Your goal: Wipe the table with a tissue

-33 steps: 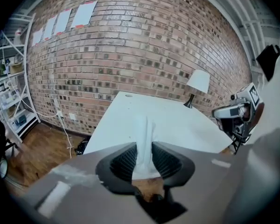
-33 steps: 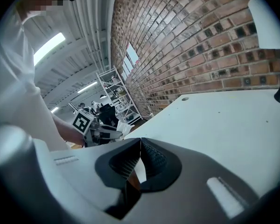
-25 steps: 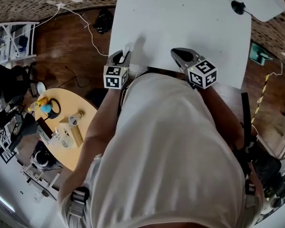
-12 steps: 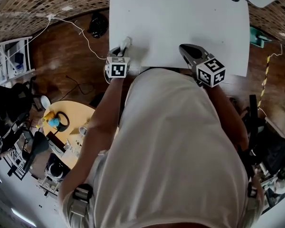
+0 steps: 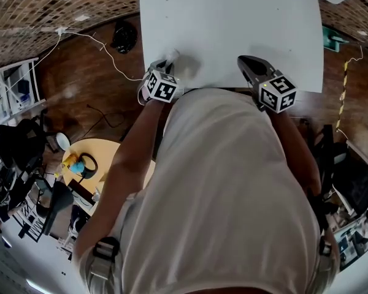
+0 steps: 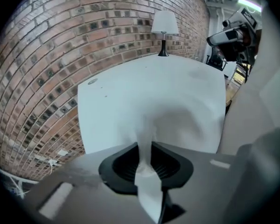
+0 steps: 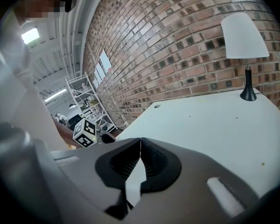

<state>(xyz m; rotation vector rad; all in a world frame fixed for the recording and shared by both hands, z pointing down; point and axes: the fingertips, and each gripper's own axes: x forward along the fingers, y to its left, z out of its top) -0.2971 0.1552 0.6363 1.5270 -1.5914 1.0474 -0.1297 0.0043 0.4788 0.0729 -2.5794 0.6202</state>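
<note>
lowered left tool (image 5: 163, 67) to surface (image 5: 233, 23) edge, closing on tissue (image 6: 148, 190), right tool (image 7: 140, 148) pinched together empty; could rip thin tissue if dragged hard.

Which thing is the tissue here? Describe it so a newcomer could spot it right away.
Find the big white table by the brick wall, then its near left corner, where the left claw points down. The tissue is the thin white strip between that claw's closing jaws. It is the only soft, crumpled thing there; the right claw is shut and empty.
</note>
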